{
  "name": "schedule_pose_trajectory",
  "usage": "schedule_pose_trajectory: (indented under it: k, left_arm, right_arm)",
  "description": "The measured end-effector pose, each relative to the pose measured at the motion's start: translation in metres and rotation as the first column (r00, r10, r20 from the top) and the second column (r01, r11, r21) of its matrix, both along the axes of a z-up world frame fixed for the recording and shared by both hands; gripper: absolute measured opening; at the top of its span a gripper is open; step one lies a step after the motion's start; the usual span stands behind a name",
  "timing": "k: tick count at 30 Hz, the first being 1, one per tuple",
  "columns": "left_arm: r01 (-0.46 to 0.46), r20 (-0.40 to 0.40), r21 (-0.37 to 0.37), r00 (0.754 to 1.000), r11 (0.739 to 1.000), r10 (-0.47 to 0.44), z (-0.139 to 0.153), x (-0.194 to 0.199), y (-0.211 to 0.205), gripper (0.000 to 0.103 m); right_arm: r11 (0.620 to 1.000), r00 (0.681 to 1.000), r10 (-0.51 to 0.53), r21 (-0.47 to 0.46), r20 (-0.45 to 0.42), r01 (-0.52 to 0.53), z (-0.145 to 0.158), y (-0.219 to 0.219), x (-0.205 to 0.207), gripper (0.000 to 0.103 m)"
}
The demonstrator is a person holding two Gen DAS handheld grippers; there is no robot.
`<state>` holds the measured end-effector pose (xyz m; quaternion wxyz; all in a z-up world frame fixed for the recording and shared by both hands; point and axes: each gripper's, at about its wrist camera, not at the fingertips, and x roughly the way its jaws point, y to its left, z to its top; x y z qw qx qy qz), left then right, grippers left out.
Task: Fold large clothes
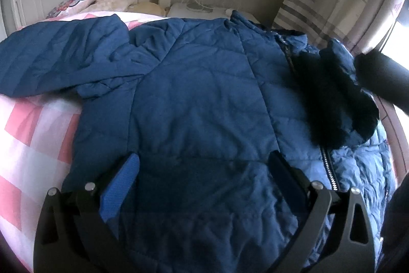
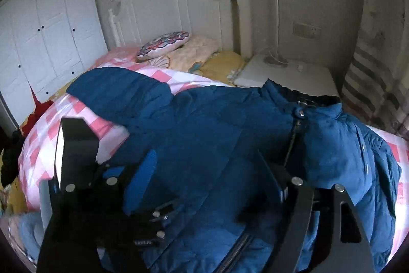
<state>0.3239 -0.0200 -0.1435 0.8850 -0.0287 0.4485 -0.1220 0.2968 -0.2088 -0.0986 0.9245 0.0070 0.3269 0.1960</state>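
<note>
Here, your blue quilted jacket [image 1: 204,94] lies spread across the bed [image 1: 33,134], on the pink-and-white checked sheet. One sleeve [image 1: 58,55] stretches out to the left over the sheet, and the zipper [image 1: 329,170] runs down the jacket's right part, where a dark furry trim [image 1: 332,94] sits folded over the fabric near the collar.

Your left gripper [image 1: 204,165] hangs over the jacket's lower body with its fingers spread wide; the blue pad [image 1: 122,186] and its opposite finger [image 1: 283,175] stand apart with only flat cloth showing between them, nothing pinched.

Your right gripper [image 2: 207,165] is likewise spread above the jacket's middle, gripping nothing. In its view, your left gripper's black body [image 2: 76,145] stands just to the left.

Beyond the jacket, a patterned pillow [image 2: 163,45] and a pale blanket [image 2: 194,53] rest near the white headboard [image 2: 163,4]. A white wardrobe [image 2: 48,30] stands left, a white nightstand [image 2: 288,73] right.
</note>
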Motion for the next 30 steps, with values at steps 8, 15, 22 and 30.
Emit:
schedule_pose_trajectory:
  k: [8,15,22,30]
  left_arm:
    - [0.010,0.010,-0.002,1.000,1.000,-0.010,0.003,-0.003,-0.002,0.100]
    - [0.207,0.006,-0.084,0.978,0.975,-0.207,0.047,-0.023,-0.067,0.099]
    - [0.254,0.013,-0.075,0.967,0.964,-0.254,0.078,0.023,-0.161,0.099]
    - [0.195,-0.078,-0.218,0.973,0.956,-0.217,0.048,0.065,-0.186,0.019]
  right_arm:
    - [0.885,0.884,-0.465,0.070,0.049,0.461,-0.001,-0.165,-0.062,0.075]
    - [0.843,0.835,-0.536,-0.126,-0.126,0.523,-0.076,-0.187,-0.048,0.074]
    - [0.850,0.841,-0.526,-0.084,-0.123,0.520,-0.073,-0.194,-0.056,0.075]
    - [0.853,0.843,-0.521,-0.057,-0.135,0.519,-0.074,-0.193,-0.054,0.075]
